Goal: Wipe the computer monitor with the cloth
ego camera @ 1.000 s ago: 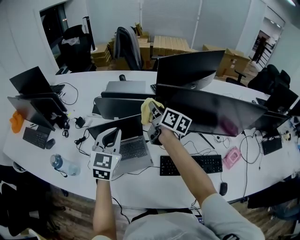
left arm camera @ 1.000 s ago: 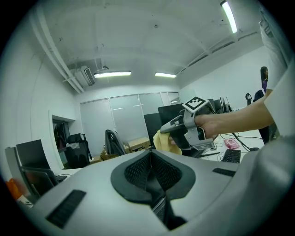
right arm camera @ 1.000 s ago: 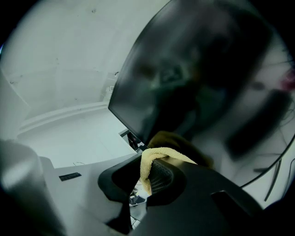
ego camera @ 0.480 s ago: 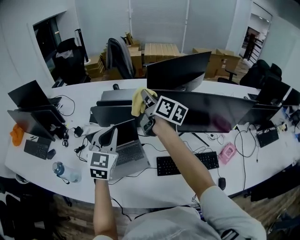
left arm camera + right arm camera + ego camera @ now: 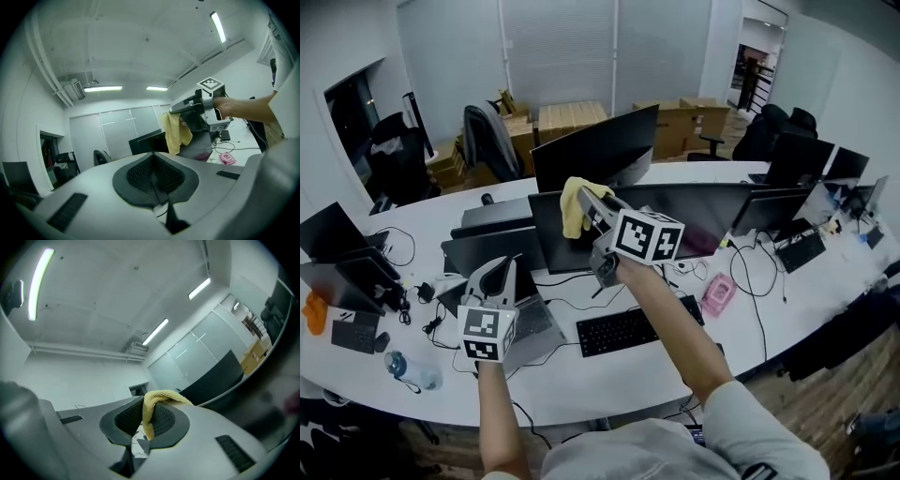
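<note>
Right tongs clamp yellow cloth; left tongs closed, empty

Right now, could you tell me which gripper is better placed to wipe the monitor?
Right. The right gripper is shut on the cloth at the monitor's top edge; the left gripper is shut, empty, and lower.

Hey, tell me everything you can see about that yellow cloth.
The yellow cloth is soft, terry-like fabric, crumpled. The right gripper is shut on a fold of it, which bulges over the jaws with a strip running down between them. The rest hangs loose by the upper left corner of a dark monitor. Whether it touches the screen cannot be told.
</note>
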Available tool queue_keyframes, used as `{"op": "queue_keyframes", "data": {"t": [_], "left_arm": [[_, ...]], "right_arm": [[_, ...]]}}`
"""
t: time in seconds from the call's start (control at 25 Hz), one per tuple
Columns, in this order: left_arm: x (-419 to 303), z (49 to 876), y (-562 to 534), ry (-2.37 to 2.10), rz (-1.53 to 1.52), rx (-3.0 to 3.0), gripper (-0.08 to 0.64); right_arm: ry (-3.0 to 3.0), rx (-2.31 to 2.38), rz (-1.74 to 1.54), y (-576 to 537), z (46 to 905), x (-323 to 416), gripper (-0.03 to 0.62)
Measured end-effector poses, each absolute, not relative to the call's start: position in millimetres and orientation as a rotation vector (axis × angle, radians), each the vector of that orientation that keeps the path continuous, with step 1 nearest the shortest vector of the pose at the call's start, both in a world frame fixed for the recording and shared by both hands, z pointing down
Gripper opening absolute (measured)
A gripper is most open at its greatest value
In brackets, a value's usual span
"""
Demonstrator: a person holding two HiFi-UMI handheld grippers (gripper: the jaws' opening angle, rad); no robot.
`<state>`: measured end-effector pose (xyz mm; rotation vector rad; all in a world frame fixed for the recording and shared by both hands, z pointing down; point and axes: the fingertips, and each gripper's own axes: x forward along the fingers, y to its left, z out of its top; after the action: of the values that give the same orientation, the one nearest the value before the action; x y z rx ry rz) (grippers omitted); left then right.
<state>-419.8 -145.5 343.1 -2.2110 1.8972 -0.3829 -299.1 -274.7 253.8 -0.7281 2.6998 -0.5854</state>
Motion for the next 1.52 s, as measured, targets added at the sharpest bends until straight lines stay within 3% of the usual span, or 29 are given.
{"op": "queue_keyframes", "data": {"t": [0.44, 0.72, 1.04, 1.52], "left_arm": [[-220.2, 343.6, -113.4, 1.651, -0.358, -2.363, 0.02], [-107.5, 344.2, -55.9, 1.503, -0.39, -2.416, 0.02], [-37.7, 338.3, 2.1, 1.445, -0.385, -2.421, 0.02], [-14.7, 325.2, 53.4, 1.412, -0.387, -2.399, 0.018]], "right_arm": [[2.988, -1.263, 0.009, -181.0, 315.0, -30.8, 0.052], [3.033, -1.497, 0.273, -92.4, 326.8, 92.5, 0.052], [3.023, -1.524, 0.401, -20.1, 320.0, 147.8, 0.052], [3.036, -1.46, 0.482, 30.1, 312.6, 160.3, 0.052]]}}
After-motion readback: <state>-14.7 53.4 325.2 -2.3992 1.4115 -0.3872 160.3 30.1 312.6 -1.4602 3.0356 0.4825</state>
